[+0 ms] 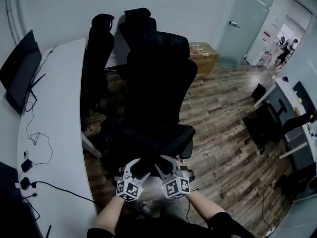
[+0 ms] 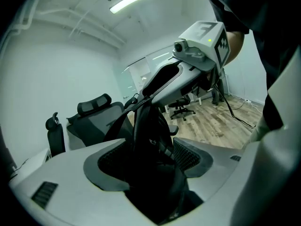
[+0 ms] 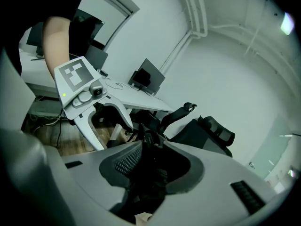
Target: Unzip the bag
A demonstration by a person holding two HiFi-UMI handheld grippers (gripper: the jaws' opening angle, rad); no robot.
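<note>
The black bag (image 2: 149, 135) stood upright directly between the jaws of the left gripper (image 2: 150, 157). Its dark fabric and one strap (image 2: 165, 147) filled most of the gap. The jaws were spread wide and both ribbed pads remained uncovered, so they seemed to enclose the bag without pinching it. Beyond the tips of these jaws, the right gripper (image 3: 157, 160) reached to the top part of the same bag. In its own view its jaws were partly spread, with a bunch of black fabric between them. As far as I could judge, the pads were not yet pressing on it. Both grippers were held close together, just in front of the black office chair (image 1: 158, 83). The zipper and its pull could not be made out, because everything between the jaws was black and in shadow. The step in hand seemed to be taking hold of the bag. To do it well, I think one gripper should close firmly on the fabric beside the zipper line and keep it tight. The other should take only the small pull tab, not the cloth around it, and then draw it along the line of the teeth. A loose bag would probably fold and jam the slider.
</note>
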